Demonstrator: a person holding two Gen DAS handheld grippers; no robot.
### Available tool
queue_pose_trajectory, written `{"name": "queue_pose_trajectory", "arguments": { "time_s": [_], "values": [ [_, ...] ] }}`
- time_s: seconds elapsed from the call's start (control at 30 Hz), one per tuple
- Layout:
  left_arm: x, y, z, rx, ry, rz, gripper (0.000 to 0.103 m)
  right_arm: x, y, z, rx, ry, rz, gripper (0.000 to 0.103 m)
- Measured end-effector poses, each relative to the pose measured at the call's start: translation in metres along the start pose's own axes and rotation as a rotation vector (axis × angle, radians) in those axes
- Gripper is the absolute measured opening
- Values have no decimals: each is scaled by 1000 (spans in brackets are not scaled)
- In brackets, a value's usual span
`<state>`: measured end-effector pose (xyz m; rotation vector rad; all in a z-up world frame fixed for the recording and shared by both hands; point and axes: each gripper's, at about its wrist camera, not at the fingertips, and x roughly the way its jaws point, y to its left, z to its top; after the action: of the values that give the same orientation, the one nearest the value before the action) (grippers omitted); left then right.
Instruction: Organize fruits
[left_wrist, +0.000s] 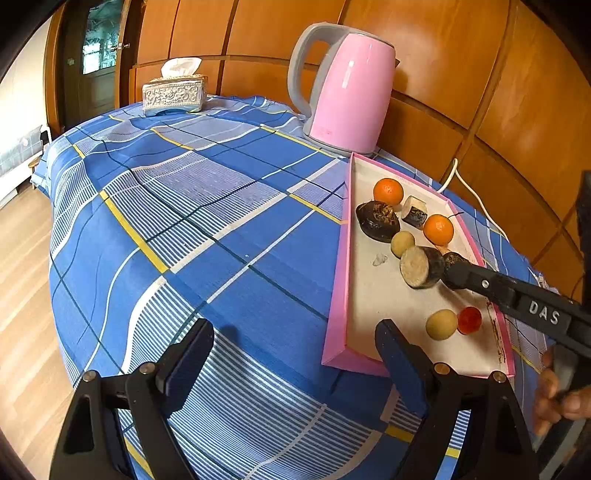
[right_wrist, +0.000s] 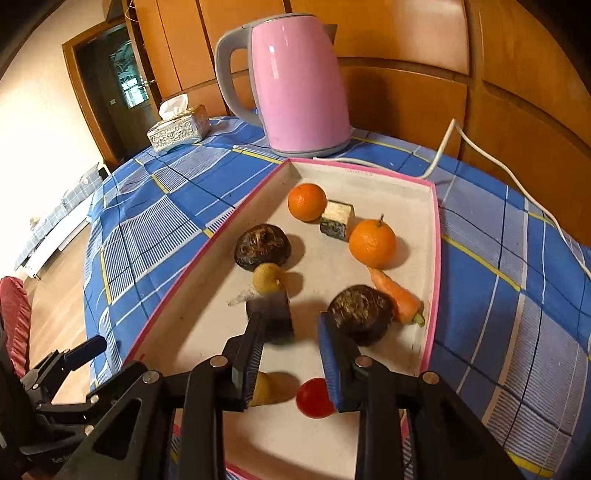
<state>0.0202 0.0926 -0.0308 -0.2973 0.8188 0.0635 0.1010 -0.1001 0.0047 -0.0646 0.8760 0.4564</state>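
Note:
A pink-rimmed tray (left_wrist: 338, 295) (right_wrist: 207, 254) on the checked tablecloth holds two oranges (left_wrist: 388, 191) (right_wrist: 372, 242), dark round fruits (left_wrist: 377, 220) (right_wrist: 262, 245), small tan fruits (left_wrist: 441, 324) (right_wrist: 267, 278), a red one (left_wrist: 470, 319) (right_wrist: 314, 398), a cut stalk piece (right_wrist: 337, 219) and a carrot (right_wrist: 397, 295). My right gripper (right_wrist: 295, 325) is open over the tray, a dark chunk (right_wrist: 271, 317) at its left finger and a dark fruit (right_wrist: 360, 314) just outside its right finger. My left gripper (left_wrist: 295, 354) is open and empty over the cloth beside the tray.
A pink electric kettle (left_wrist: 343, 88) (right_wrist: 295, 85) stands behind the tray, its white cord (right_wrist: 480, 158) running right. A silver tissue box (left_wrist: 174, 94) (right_wrist: 179, 129) sits at the far table edge. Wood-panelled wall lies behind; the floor drops off at left.

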Motion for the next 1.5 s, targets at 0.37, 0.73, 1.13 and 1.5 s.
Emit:
{"name": "queue_pose_trajectory", "arguments": {
  "time_s": [0.37,0.73,1.13,1.5],
  "values": [
    [-2,-3,-1,15,-10,11,90,-19,1,-10,1,-32,-15,30],
    [-10,-9,-1,45,-33,19,94,-32,5,-25,11,-55,-63,30],
    [-25,-21,1,92,-108,39,103,-58,-2,-52,56,-113,-196,37],
    [-35,-36,-1,144,-141,47,103,-77,-16,-73,116,-154,-317,37]
  ]
}}
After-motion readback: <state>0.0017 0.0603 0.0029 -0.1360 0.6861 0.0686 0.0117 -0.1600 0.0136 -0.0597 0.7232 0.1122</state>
